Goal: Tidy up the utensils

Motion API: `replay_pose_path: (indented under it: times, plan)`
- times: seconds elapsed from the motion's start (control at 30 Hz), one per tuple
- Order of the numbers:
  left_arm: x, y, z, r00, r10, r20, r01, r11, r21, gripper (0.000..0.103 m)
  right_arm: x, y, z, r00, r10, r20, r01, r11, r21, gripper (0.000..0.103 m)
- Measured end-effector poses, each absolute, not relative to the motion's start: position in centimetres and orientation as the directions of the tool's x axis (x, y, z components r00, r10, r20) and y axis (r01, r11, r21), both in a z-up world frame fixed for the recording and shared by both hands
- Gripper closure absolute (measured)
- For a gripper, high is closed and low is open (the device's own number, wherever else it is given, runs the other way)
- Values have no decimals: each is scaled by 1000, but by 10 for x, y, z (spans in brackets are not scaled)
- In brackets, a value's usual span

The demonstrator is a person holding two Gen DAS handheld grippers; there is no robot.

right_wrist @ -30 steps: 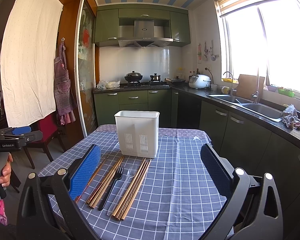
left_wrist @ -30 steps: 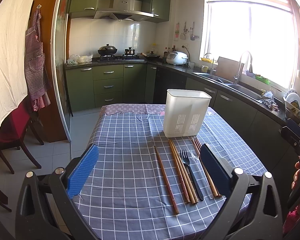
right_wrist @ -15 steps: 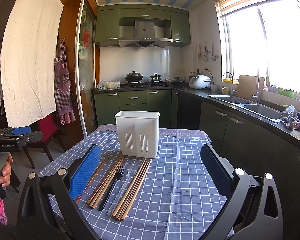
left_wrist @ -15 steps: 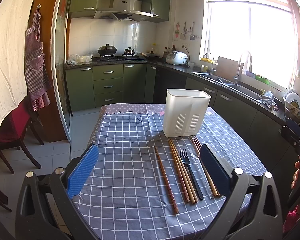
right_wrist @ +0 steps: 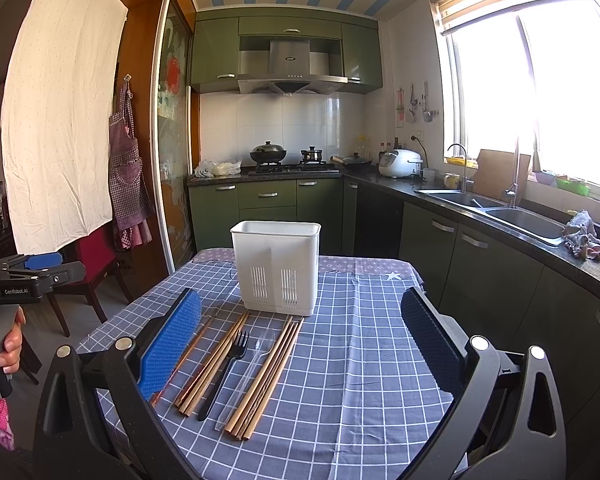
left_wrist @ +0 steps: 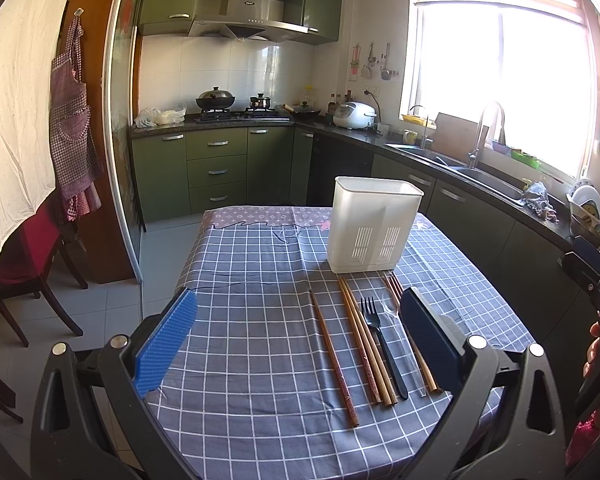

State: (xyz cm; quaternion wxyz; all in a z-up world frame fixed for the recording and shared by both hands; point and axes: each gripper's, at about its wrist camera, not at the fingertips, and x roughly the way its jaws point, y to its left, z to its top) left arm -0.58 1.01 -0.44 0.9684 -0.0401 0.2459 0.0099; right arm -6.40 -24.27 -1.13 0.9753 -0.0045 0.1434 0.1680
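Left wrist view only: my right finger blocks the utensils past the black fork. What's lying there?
Observer: A clear plastic utensil, then a chopstick bundle, both flat on the tablecloth.
Operator: How many sticks?
Observer: Three or four, packed side by side; I can't separate them.
Operator: Right gripper state?
Observer: The right gripper is open, with nothing between its fingers.

My right gripper hangs over the checked surface, fingers wide apart w/ nothing btwn. White utensil holder stands upright ahead. In front of it lie chopsticks, black fork, clear plastic utensil. Left gripper at far left, fingers hard to read.
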Motion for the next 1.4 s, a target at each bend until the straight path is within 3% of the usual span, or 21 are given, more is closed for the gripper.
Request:
replay_pose_path:
  times: [0.87, 1.1, 1.4]
  plan:
    - [-3, 10, -10, 869, -7, -494, -36, 996, -77, 6, -56, -241, -18, 893, 331, -304, -332, 942, 48, 4]
    - [20, 7, -21, 815, -62, -576, -7, 993, -117, 6, -20, -239, -33, 846, 294, -445, -308, 950, 43, 4]
    - [103, -12, -66, 607, -169, -777, 26, 981, -193, 6, 63, -236, -60, 653, 343, -675, -326, 932, 158, 4]
